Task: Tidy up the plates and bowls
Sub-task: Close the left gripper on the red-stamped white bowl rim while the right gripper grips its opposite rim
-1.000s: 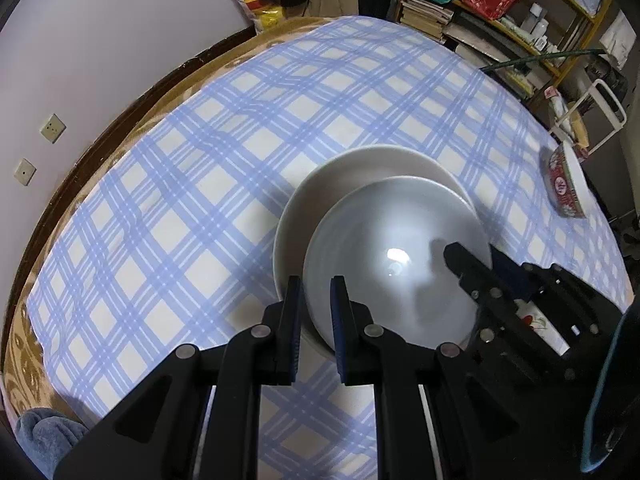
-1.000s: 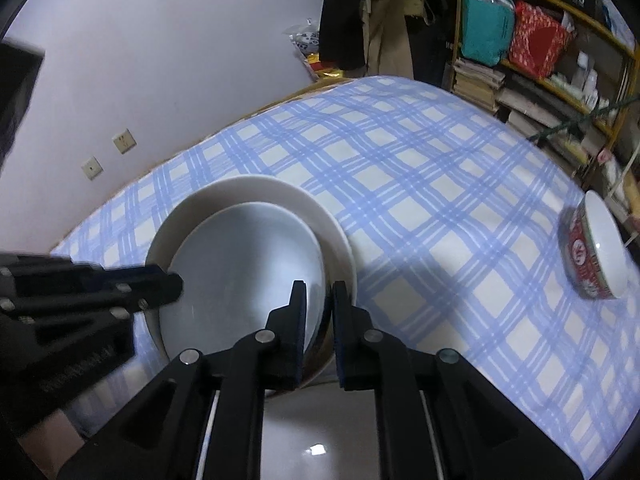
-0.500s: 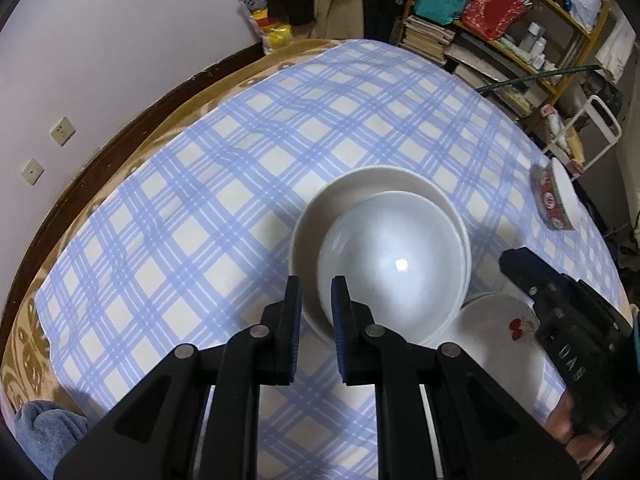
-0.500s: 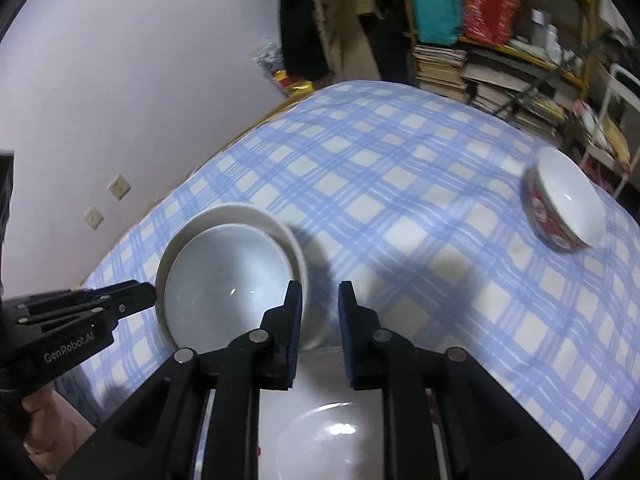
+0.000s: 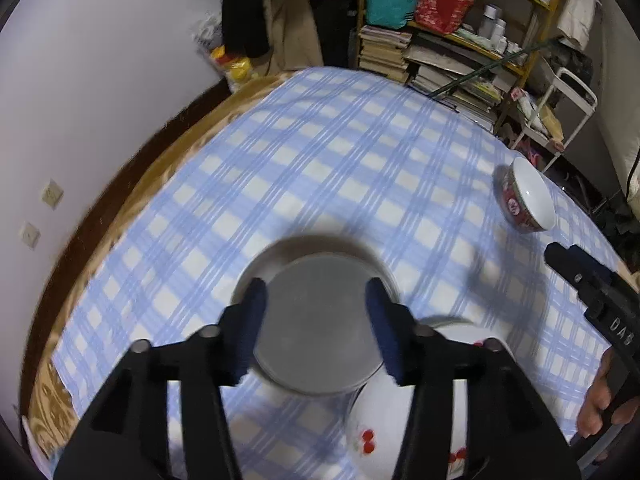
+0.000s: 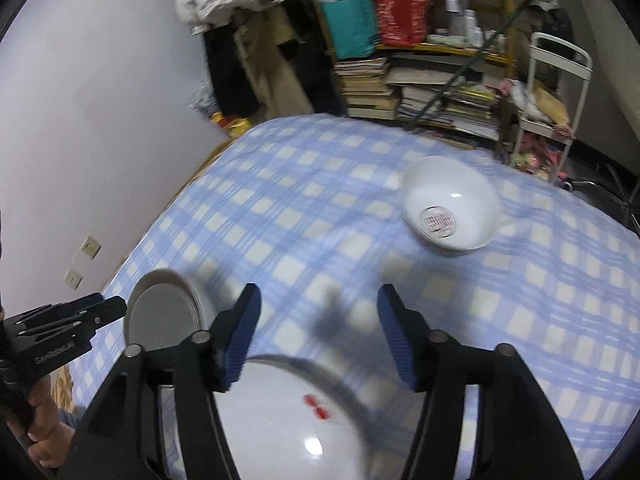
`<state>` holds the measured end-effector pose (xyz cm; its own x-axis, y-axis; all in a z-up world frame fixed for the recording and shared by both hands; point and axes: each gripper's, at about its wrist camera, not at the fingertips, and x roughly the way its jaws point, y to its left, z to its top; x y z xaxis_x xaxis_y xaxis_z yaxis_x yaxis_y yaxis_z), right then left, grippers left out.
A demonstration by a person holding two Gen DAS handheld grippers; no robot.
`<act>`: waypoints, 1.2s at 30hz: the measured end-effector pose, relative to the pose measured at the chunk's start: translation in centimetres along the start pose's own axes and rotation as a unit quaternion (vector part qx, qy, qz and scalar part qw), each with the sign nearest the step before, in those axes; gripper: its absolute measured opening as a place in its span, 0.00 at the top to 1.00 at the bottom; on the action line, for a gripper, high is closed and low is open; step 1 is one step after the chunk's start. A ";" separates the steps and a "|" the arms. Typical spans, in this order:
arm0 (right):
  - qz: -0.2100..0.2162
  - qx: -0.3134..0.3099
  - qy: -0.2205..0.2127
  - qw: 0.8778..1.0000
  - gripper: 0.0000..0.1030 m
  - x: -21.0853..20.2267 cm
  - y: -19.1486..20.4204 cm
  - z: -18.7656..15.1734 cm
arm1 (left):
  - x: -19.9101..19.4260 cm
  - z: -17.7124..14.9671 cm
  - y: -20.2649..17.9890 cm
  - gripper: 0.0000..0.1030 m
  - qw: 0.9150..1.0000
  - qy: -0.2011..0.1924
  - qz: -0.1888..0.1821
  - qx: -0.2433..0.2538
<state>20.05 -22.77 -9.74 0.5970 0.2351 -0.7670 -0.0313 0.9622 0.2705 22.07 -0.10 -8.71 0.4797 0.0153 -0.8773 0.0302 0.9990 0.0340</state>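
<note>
Both grippers have let go of the stacked grey plates [image 5: 316, 320] and pulled back. The left gripper [image 5: 316, 328] and right gripper [image 6: 316, 336] angle downward, jaws opening, nothing between them. A cherry-printed plate [image 6: 288, 420] lies at lower centre, a red bowl [image 6: 450, 212] upper right on the checked tablecloth [image 6: 304, 208]; cluttered bookshelves [image 6: 424, 60] behind.
</note>
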 end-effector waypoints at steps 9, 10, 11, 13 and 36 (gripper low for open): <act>-0.037 0.067 -0.019 0.997 0.17 -0.2 -6.4 3.6 | 1.5 4.5 -7.6 0.22 0.998 -0.010 -0.026 0.050; -0.040 0.074 -0.022 0.996 0.17 -0.1 -7.1 3.9 | 1.9 5.1 -8.4 0.22 0.998 -0.013 -0.032 0.055; -0.040 0.083 -0.024 0.995 0.15 0.1 -7.9 4.4 | 2.2 5.6 -9.3 0.22 0.997 -0.019 -0.037 0.060; -0.040 0.096 -0.027 0.994 0.12 0.5 -9.3 5.1 | 2.6 6.2 -10.6 0.22 0.996 -0.035 -0.043 0.066; -0.015 0.174 0.011 0.985 0.12 7.2 -19.7 6.4 | 11.0 10.0 -21.3 0.22 0.988 -0.032 -0.053 0.141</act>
<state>30.10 -40.90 -16.88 0.5762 0.2145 -0.7886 0.2649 0.8639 0.4285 35.47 -21.67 -14.27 0.5148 -0.1003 -0.8514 0.3222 0.9429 0.0838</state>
